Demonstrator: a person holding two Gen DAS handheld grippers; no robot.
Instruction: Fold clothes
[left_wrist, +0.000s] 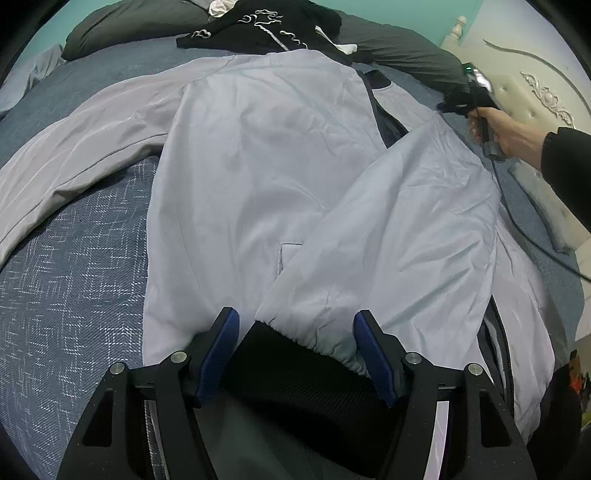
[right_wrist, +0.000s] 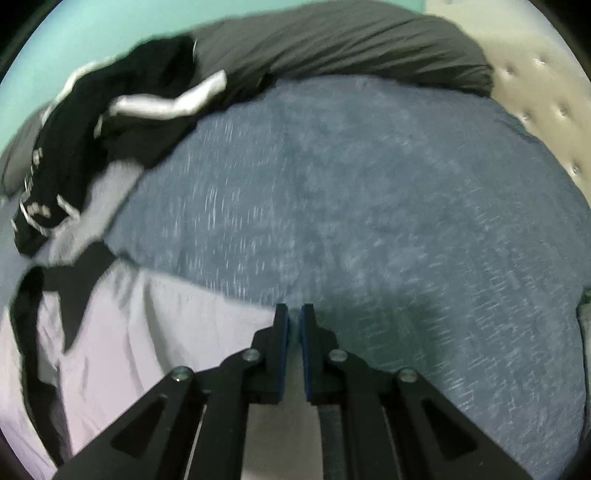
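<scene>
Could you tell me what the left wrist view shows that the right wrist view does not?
Only the left wrist view shows the open left tool straddling the jacket's black cuff, and the person's hand. Only the right wrist view shows the right tool, fingers nearly together, nothing visibly between them. Both show the grey jacket, black garment, dark pillow and blue bedspread.

Home bedroom, blue bedspread (left_wrist: 74, 258), grey pillow (right_wrist: 332, 40), tufted headboard (left_wrist: 535, 92)

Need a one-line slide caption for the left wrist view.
Open left gripper straddles black cuff of pale grey jacket spread on blue bedspread.
</scene>
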